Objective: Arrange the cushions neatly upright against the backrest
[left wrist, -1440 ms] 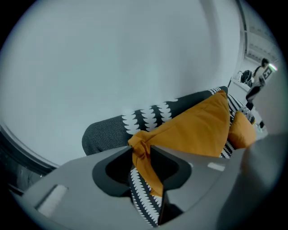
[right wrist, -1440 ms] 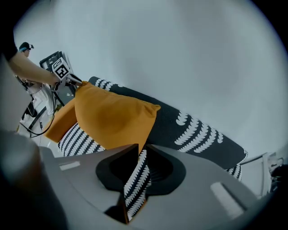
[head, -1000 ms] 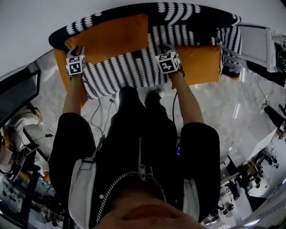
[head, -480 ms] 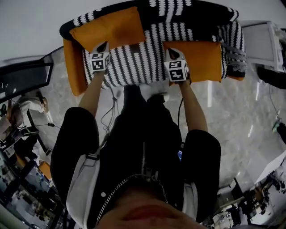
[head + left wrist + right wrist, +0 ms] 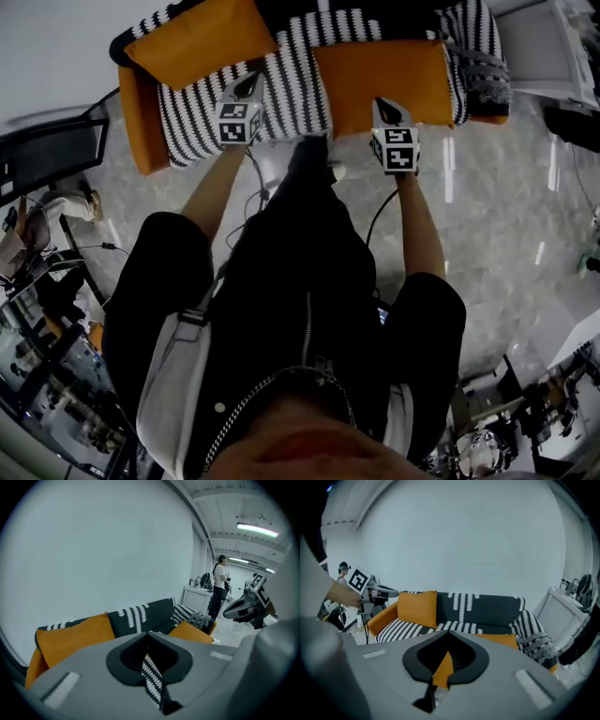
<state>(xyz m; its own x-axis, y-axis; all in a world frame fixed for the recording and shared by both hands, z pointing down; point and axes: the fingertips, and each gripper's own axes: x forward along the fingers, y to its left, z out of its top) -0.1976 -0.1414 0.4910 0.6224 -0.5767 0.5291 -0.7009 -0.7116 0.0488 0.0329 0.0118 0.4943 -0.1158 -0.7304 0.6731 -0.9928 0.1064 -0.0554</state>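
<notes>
Both of your tools are clenched, with nothing in either. In the left gripper view, your left tool (image 5: 147, 633) has its jaws brought together at the tips. The only thing showing through the gap behind them is the black-and-white striped seat (image 5: 281, 98) of the sofa (image 5: 375, 19). In the right gripper view, your right tool (image 5: 447, 633) is closed the same way, with a strip of orange visible behind the jaws but nothing pinched between them.

From the head view, your left tool hangs over the front part of the striped seat, near its middle. Your right tool sits just in front of the sofa's front edge, over the pale marbled floor (image 5: 506, 234). It touches no cushion.

One orange cushion (image 5: 202, 42) stands upright at the left end, leaning against the dark patterned backrest. The second orange cushion (image 5: 384, 84) lies flat on the seat toward the right, its front edge close to your right tool's tips and apart from the backrest. A grey patterned cushion (image 5: 480, 70) is tucked into the right corner beside the armrest.

A white cabinet (image 5: 544, 47) stands just past the right end of the sofa. In the left gripper view, a person (image 5: 219, 588) stands well back in the room.
</notes>
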